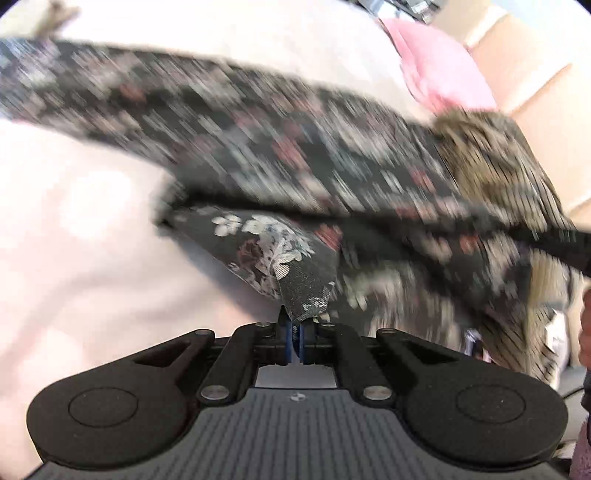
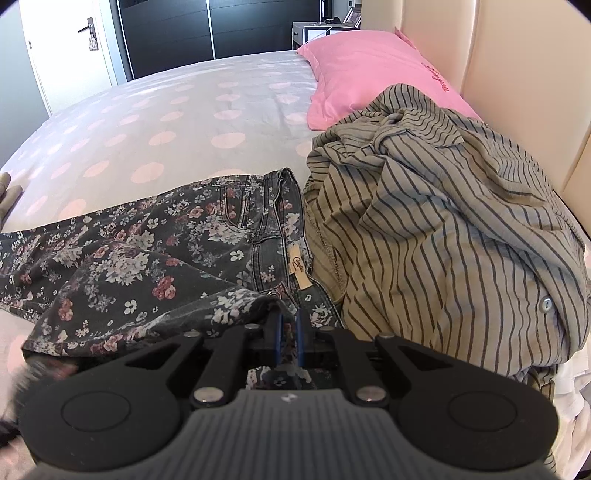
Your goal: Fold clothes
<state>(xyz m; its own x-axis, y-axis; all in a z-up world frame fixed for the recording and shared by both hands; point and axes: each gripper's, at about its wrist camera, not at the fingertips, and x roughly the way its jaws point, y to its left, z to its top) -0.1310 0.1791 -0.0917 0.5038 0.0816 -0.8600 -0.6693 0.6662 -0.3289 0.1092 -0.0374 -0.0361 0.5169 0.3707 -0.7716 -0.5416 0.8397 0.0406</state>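
Bedroom, clothes on a bed with a white sheet dotted in pale pink (image 2: 155,122). The dark grey floral-print denim trousers (image 2: 147,254) lie across the near part of the bed, waistband toward the right, where a cream label (image 2: 298,268) shows on the inside of the band. Right gripper (image 2: 290,325): blue-padded fingers drawn close together with a fold of the floral denim between them, near the waistband; cloth also shows under the fingers, toward the gripper body. Left gripper (image 1: 296,326): fingers pressed nearly together, pinching a corner of the same floral trousers (image 1: 280,254), which rises from the tips in a sharp peak. Beyond that peak the left wrist view is heavily blurred; a long band of the floral cloth streaks across from upper left to right, detail unreadable. Just right of the trousers, touching the waistband, sits a crumpled heap of olive-grey shirt with thin dark stripes (image 2: 443,206), one pale button (image 2: 546,304) visible low on its right side. Behind the shirt, a bright pink pillow (image 2: 369,70) lies against a cream padded headboard (image 2: 517,74). Far side of the room: white door (image 2: 62,48), dark wardrobe panels (image 2: 221,26).
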